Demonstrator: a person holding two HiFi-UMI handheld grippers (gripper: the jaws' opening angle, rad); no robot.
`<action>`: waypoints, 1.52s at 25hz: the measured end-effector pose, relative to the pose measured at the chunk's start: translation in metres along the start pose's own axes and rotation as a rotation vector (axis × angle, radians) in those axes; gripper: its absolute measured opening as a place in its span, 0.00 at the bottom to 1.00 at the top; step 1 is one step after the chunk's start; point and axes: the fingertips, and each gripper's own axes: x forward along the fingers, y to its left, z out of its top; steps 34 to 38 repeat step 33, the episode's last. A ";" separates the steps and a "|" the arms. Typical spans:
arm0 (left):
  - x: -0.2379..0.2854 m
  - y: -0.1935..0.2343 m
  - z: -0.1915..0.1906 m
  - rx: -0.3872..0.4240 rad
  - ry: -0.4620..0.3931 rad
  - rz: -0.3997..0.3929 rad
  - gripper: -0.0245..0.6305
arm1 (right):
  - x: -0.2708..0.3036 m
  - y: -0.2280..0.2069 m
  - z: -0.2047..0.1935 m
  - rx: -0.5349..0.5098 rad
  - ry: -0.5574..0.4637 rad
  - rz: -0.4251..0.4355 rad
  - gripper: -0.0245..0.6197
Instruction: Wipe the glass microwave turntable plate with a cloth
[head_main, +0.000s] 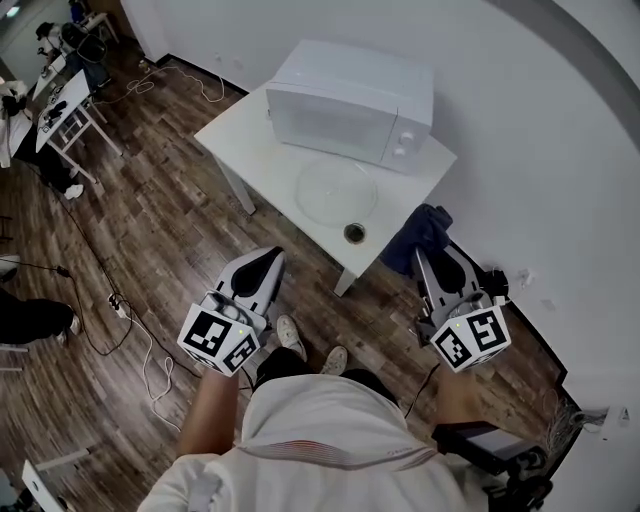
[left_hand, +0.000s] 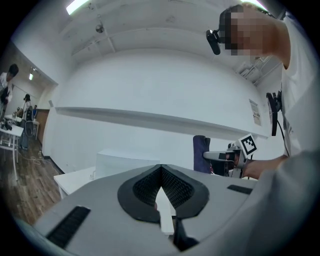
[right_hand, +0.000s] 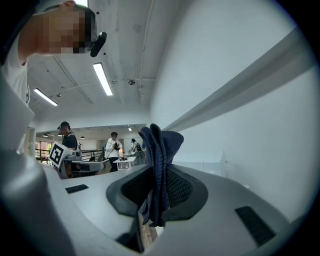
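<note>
Risk: I hold cloth (right_hand: 159, 150) clamped in right gripper (head_main: 430, 258); left gripper (left_hand: 160, 170) jaws together, empty. Unsteadied, plate (head_main: 336, 190) at frame centre could slide off table (head_main: 245, 128) under wiping.

Microwave (head_main: 352, 100) blocks table (head_main: 240, 130) rear, front approach to plate (head_main: 336, 190) open, small ring (head_main: 354, 233) nr edge, wall (head_main: 540, 120) close rt

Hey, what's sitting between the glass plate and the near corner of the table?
A small dark ring lies on the white table just in front of the glass plate; only the head view shows it.
</note>
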 end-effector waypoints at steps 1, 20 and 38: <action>-0.002 -0.002 0.004 0.009 -0.004 -0.004 0.05 | -0.003 0.002 0.002 -0.003 -0.004 -0.001 0.14; -0.022 0.006 0.031 0.056 -0.039 -0.097 0.05 | 0.003 0.041 0.022 -0.022 -0.046 -0.050 0.14; -0.028 0.015 0.021 0.033 -0.028 -0.112 0.05 | 0.013 0.057 0.012 -0.042 -0.013 -0.055 0.14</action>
